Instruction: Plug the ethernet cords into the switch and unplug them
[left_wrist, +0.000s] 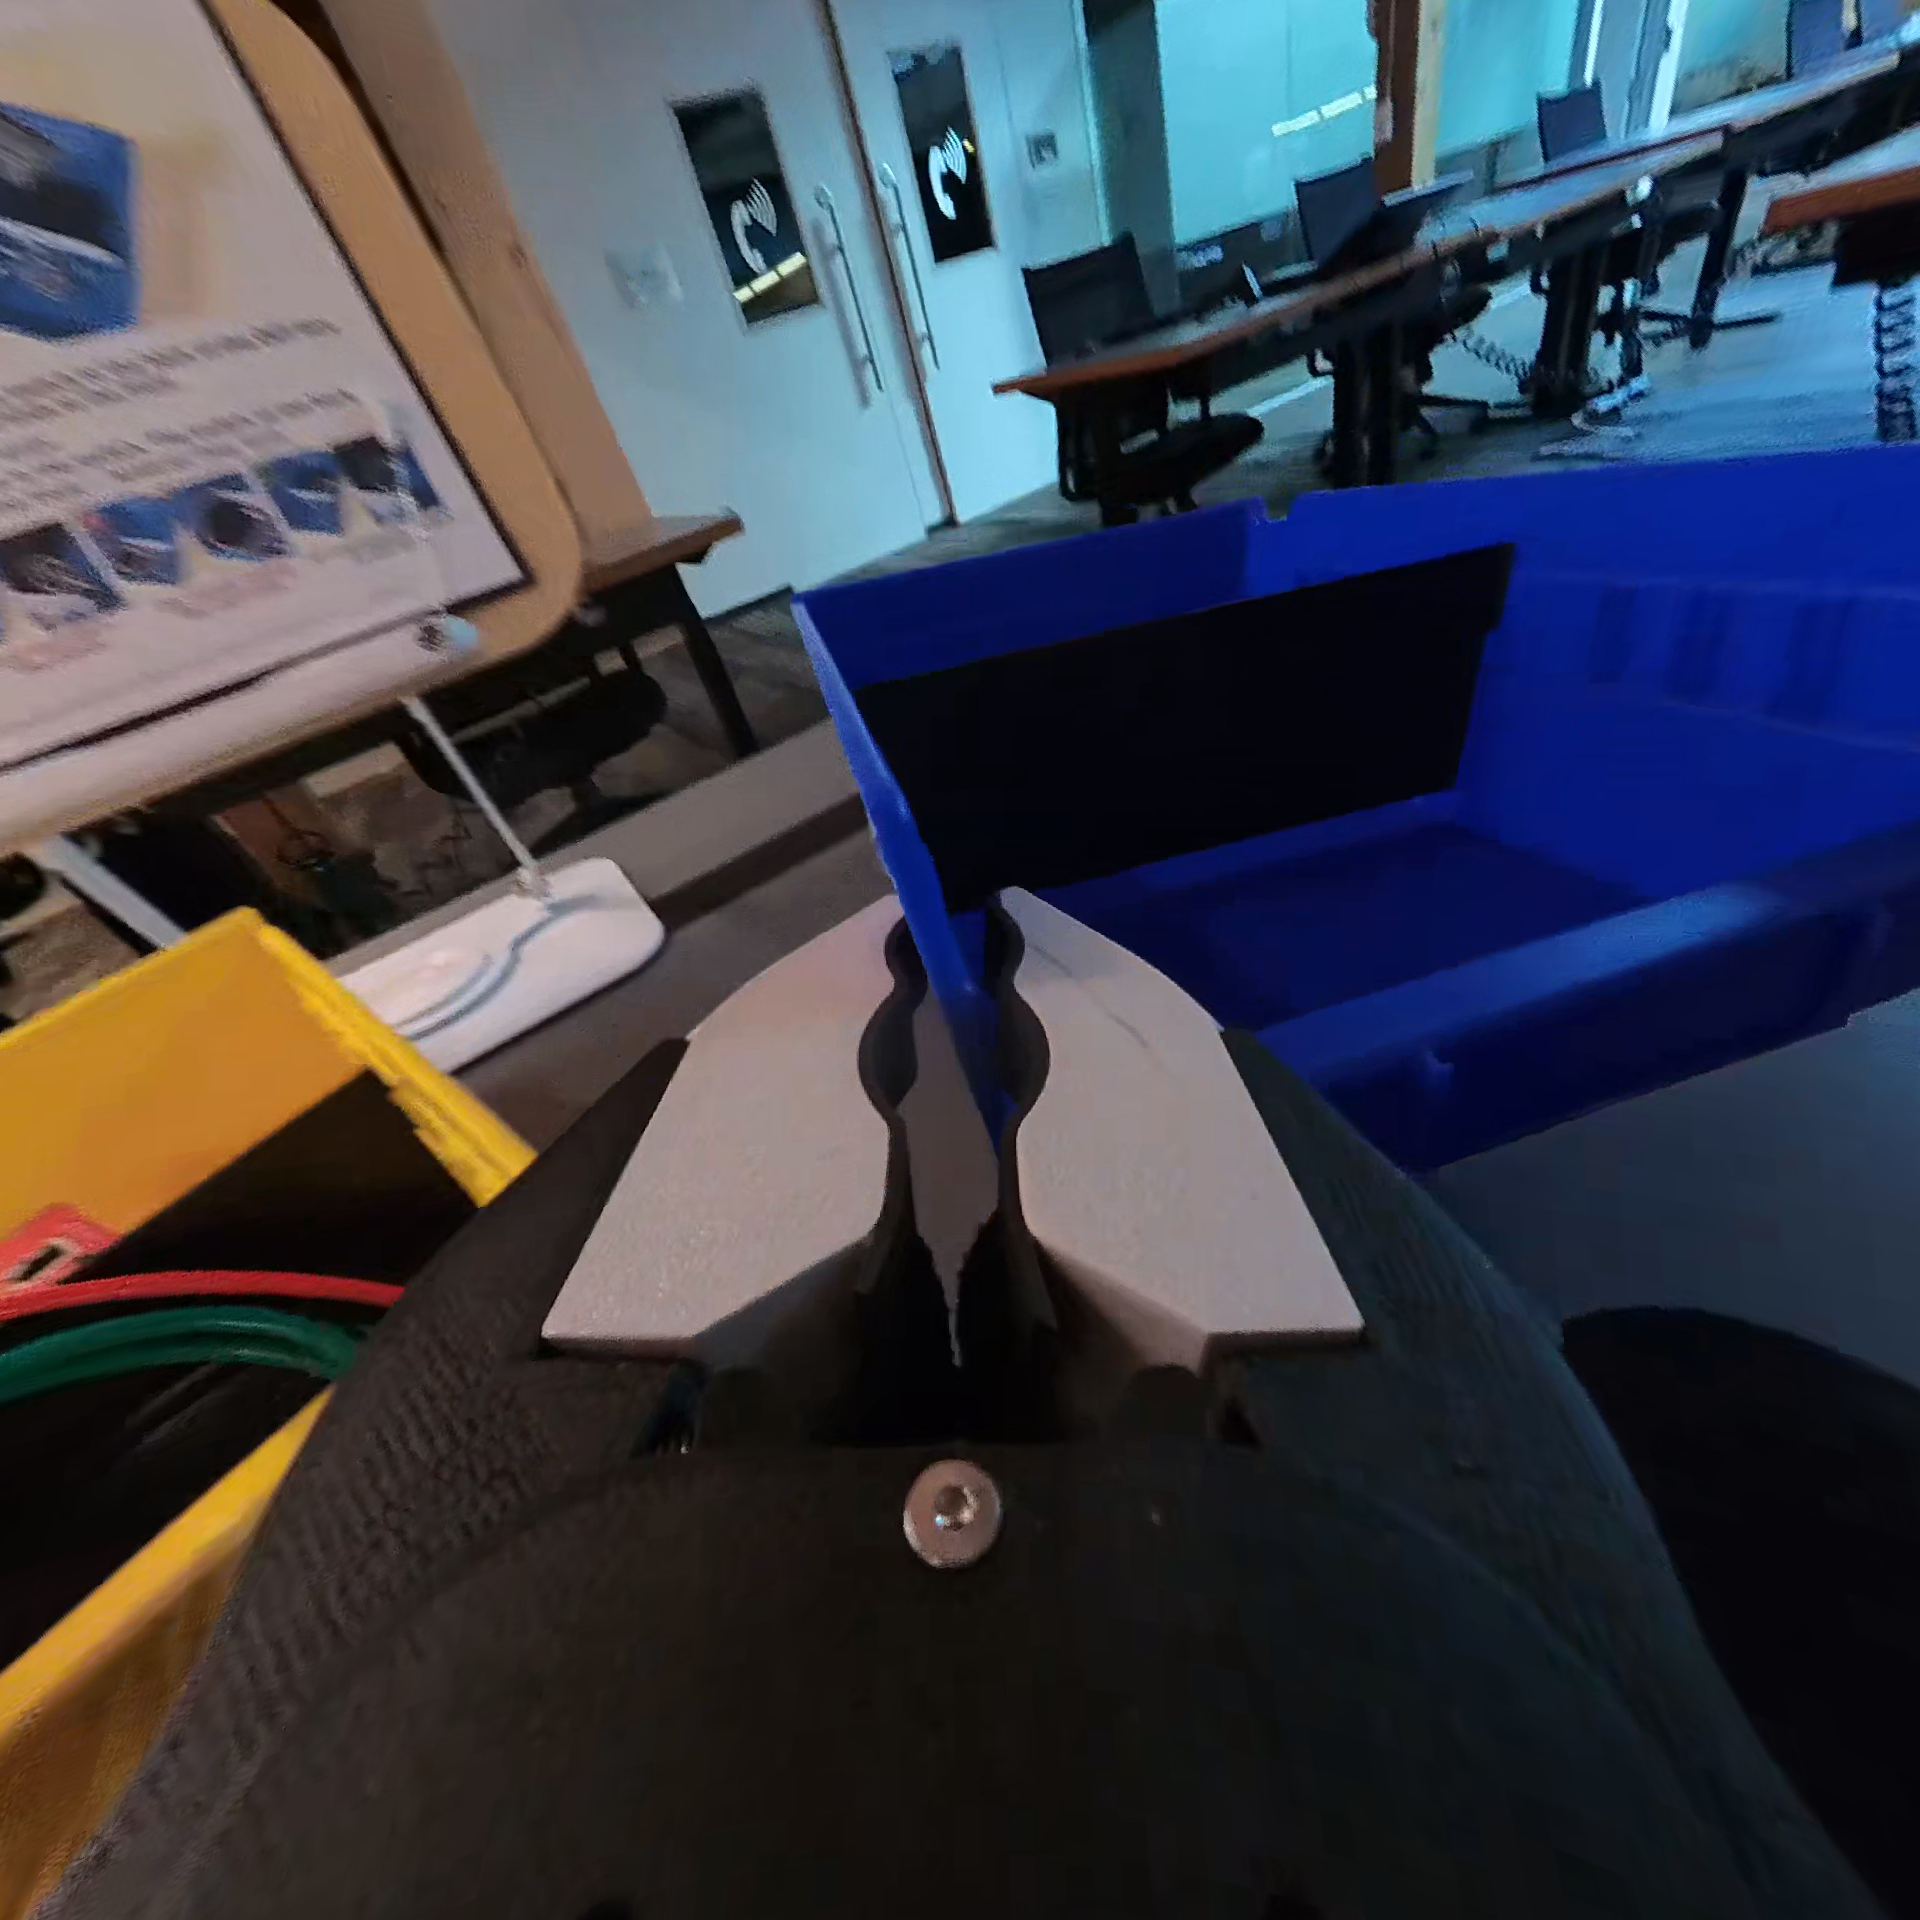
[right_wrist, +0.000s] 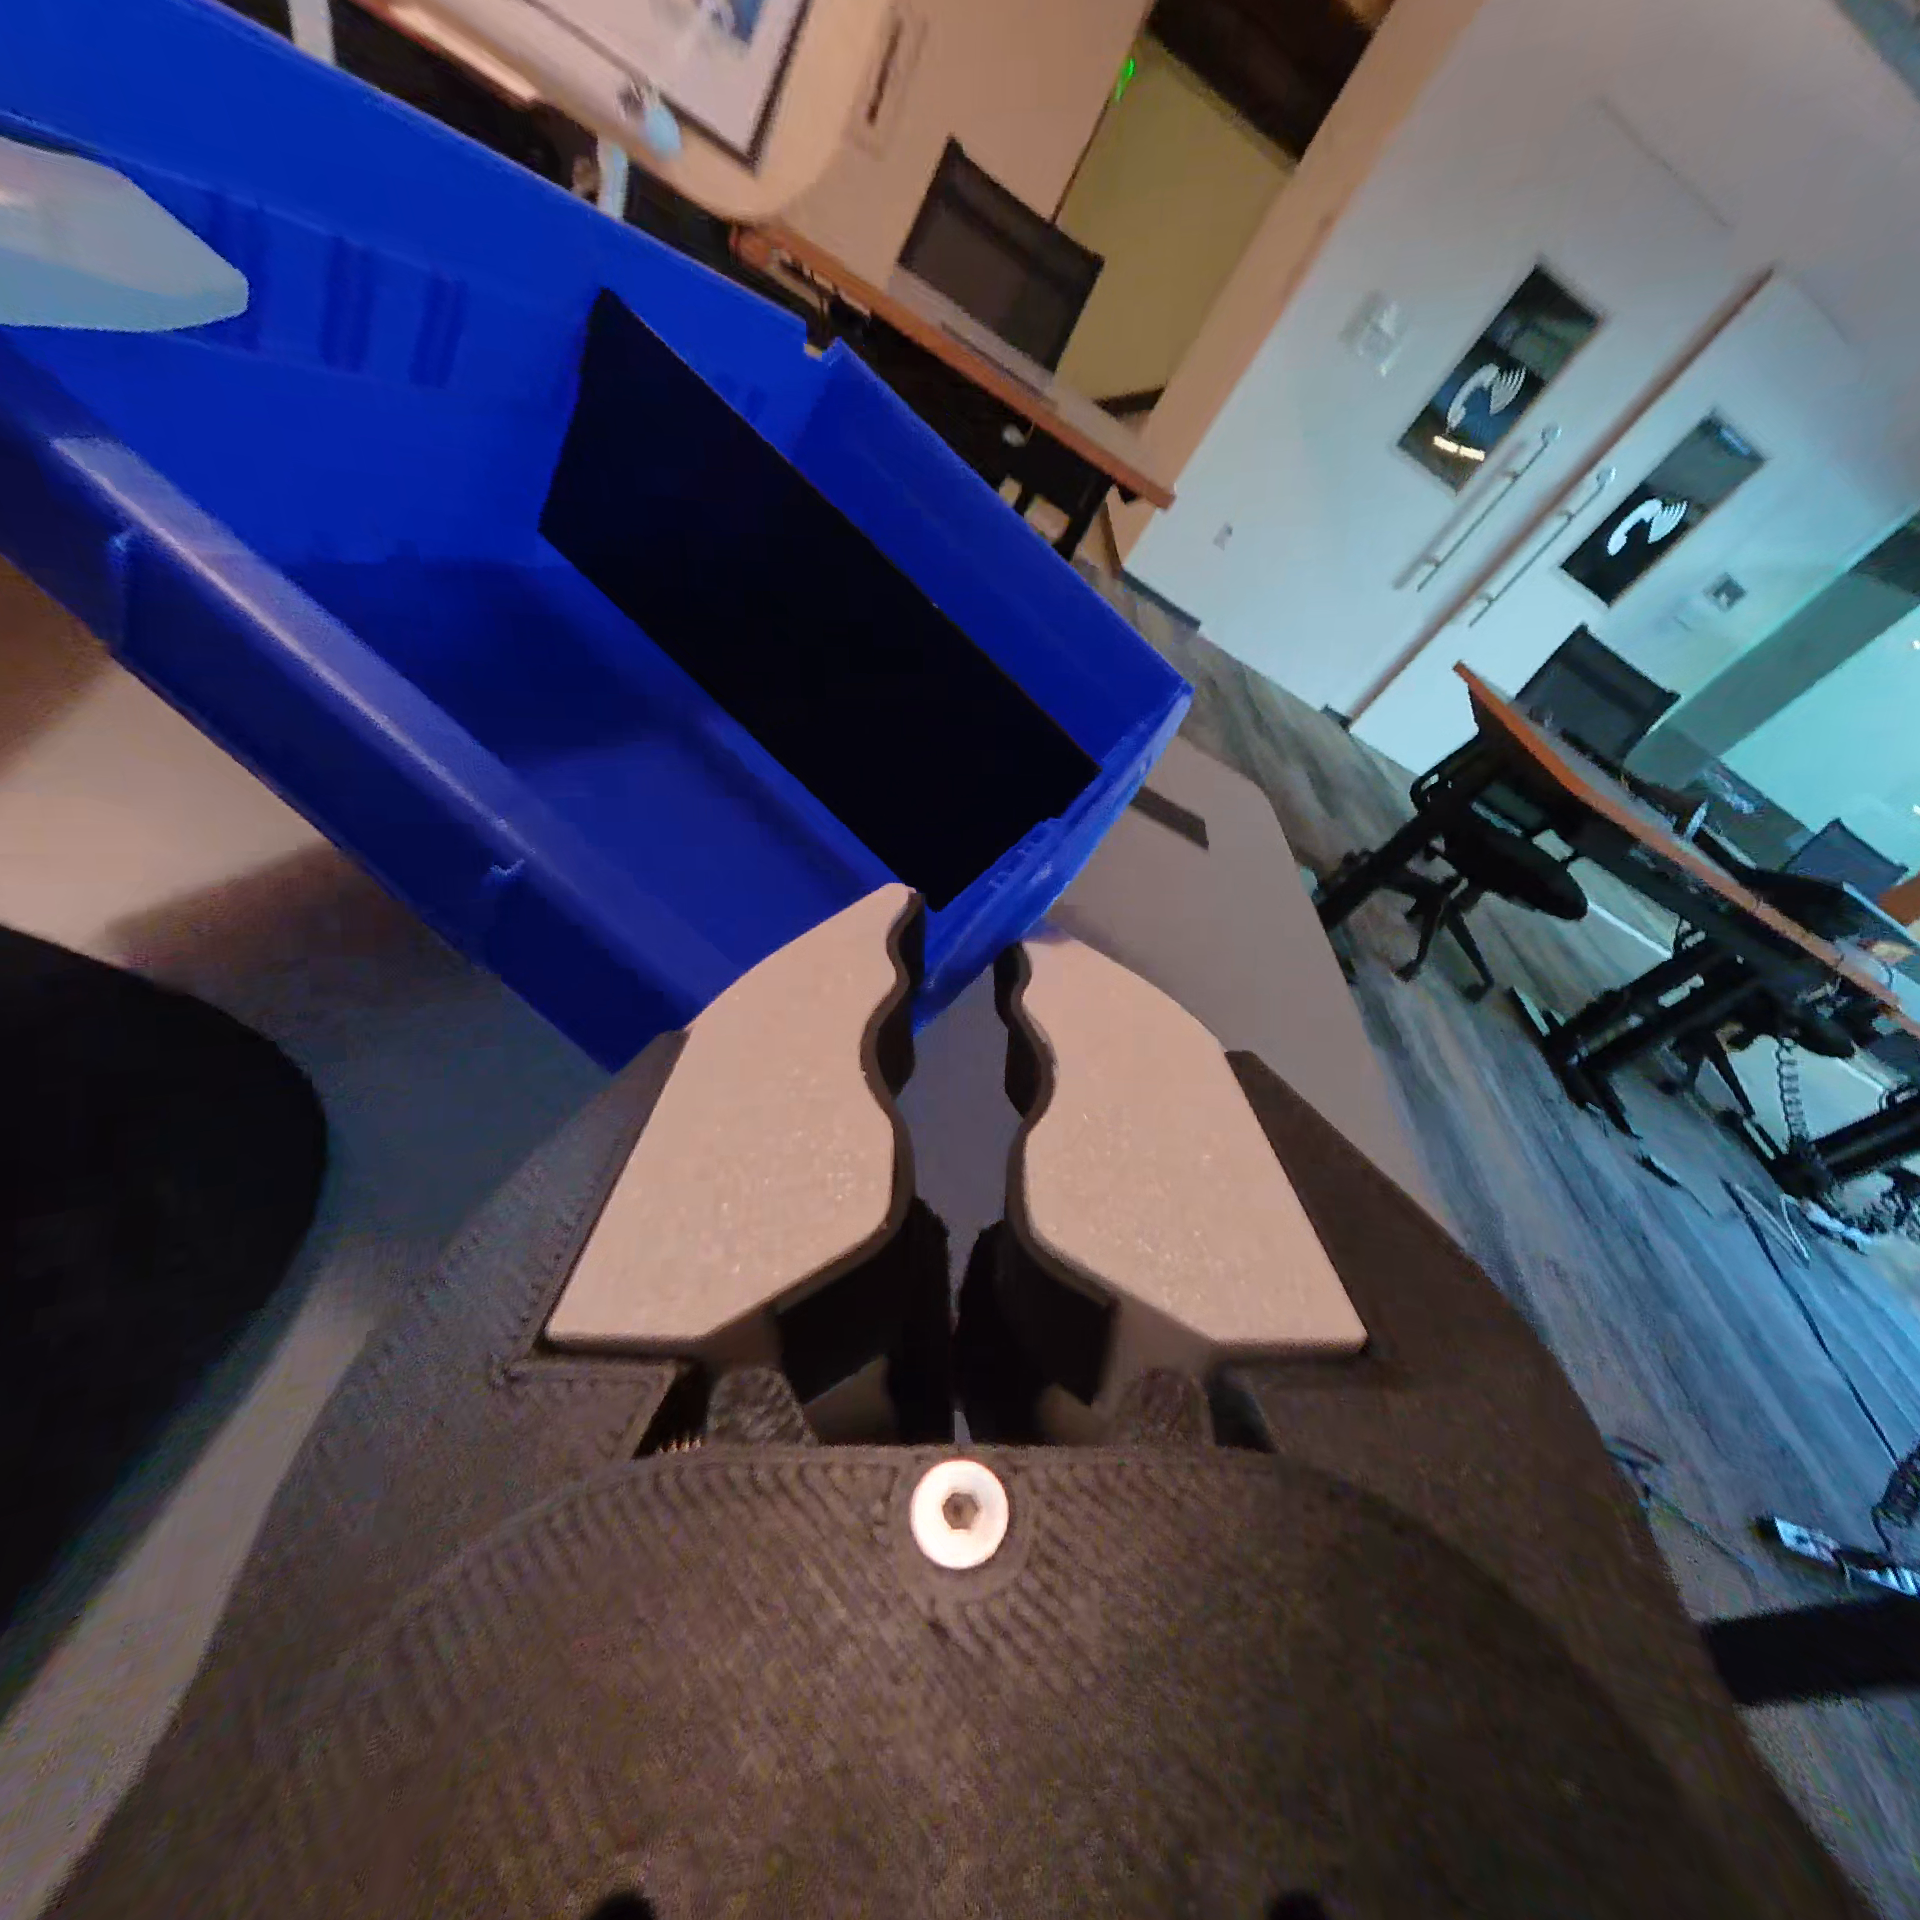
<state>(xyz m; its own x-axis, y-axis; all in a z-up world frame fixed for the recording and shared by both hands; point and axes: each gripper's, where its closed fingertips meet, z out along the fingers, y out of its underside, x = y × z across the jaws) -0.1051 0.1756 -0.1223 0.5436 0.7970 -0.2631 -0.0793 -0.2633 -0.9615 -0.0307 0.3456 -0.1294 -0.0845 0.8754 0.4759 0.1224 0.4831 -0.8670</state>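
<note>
The left gripper is sitting with its grey fingers drawn close together, the blue bin wall's corner edge running into the narrow gap between them; whether the pads are actually pinching that edge is not clear. The bin is lying open-topped on the dark table, with a black panel standing against its inner end wall and nothing visible on its floor. To the left, a yellow bin is sitting just beside the gripper body, and a red cord and a green cord are running out of it, with a small red piece showing at its edge. Beyond it, a white stand base is resting on the table, holding up a tilted printed sheet. The right gripper is hovering with its fingers nearly closed, only a thin slit between them and nothing in it, its tips sitting just in front of the near corner of the same blue bin. A pale rounded object, too blurred to identify, is showing over the bin's far side. No switch is appearing in either view. Desks and office chairs are filling the room behind.
</note>
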